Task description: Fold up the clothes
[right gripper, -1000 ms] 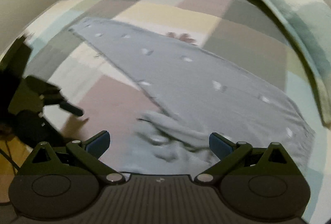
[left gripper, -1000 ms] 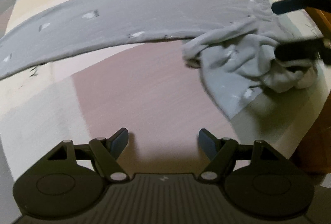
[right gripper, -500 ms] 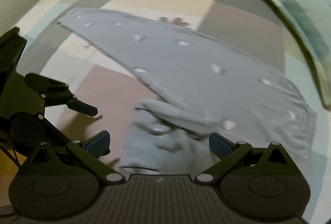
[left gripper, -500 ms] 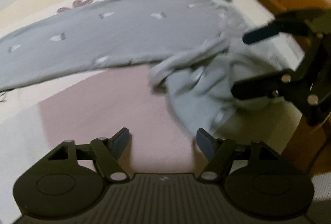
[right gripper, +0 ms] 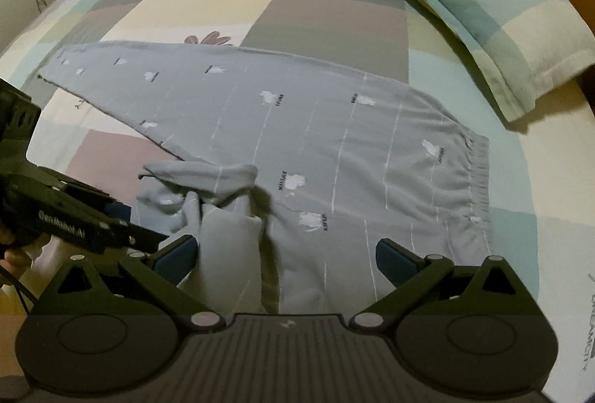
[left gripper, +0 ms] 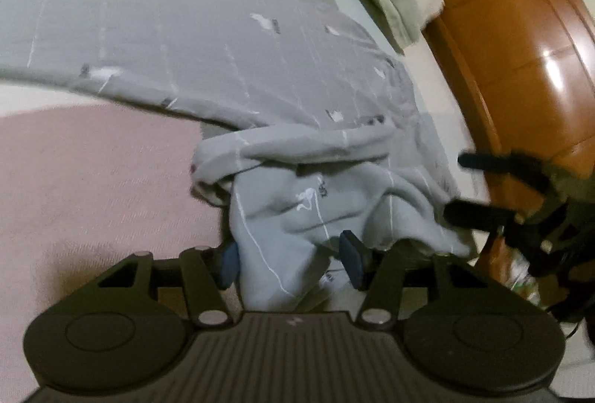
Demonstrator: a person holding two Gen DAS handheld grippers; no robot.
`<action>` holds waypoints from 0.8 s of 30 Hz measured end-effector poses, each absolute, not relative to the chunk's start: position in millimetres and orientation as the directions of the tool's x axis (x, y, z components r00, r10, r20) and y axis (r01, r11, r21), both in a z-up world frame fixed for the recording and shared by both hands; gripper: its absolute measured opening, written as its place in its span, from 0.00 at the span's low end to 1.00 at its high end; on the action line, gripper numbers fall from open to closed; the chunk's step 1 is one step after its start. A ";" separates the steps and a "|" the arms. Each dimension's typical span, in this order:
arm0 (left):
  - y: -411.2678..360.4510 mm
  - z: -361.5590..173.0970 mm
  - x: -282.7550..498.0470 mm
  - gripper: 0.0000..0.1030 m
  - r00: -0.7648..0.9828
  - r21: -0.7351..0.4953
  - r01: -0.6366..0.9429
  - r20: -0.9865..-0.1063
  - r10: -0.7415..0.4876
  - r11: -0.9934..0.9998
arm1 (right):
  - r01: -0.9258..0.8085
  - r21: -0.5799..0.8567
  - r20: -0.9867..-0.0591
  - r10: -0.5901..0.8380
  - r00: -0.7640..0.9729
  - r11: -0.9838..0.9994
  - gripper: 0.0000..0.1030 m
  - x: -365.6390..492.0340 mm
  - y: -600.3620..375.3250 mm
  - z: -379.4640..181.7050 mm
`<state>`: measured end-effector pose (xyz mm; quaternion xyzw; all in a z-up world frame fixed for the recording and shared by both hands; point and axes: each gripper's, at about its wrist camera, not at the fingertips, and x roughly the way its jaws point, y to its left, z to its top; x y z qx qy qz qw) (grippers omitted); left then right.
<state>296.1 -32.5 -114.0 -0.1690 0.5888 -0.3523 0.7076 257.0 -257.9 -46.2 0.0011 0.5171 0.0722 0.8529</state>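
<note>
We have the grey printed cotton trousers lying on the patchwork bedsheet, one leg flat, the other still bunched near us, so folding has barely begun. Our left gripper has just been closing, jaws astride the crumpled leg; whether it pinches yet we cannot tell. Our right gripper hangs spread wide above the cloth.
</note>
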 end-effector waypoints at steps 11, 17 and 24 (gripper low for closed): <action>-19.3 -142.5 291.7 0.34 0.118 -0.783 0.083 -0.607 -0.786 0.617 | -0.082 0.122 -0.878 0.146 0.457 0.989 1.00 247.1 -274.0 -52.4; -21.3 -138.3 284.9 0.05 0.107 -0.714 0.075 -0.688 -0.717 0.696 | -0.091 0.119 -0.877 0.148 0.457 0.989 1.00 246.6 -275.1 -51.5; -9.6 -98.5 277.9 0.04 0.133 -0.664 0.146 -0.722 -0.679 0.734 | -0.102 0.107 -0.882 0.142 0.449 0.989 1.00 246.4 -283.3 -50.8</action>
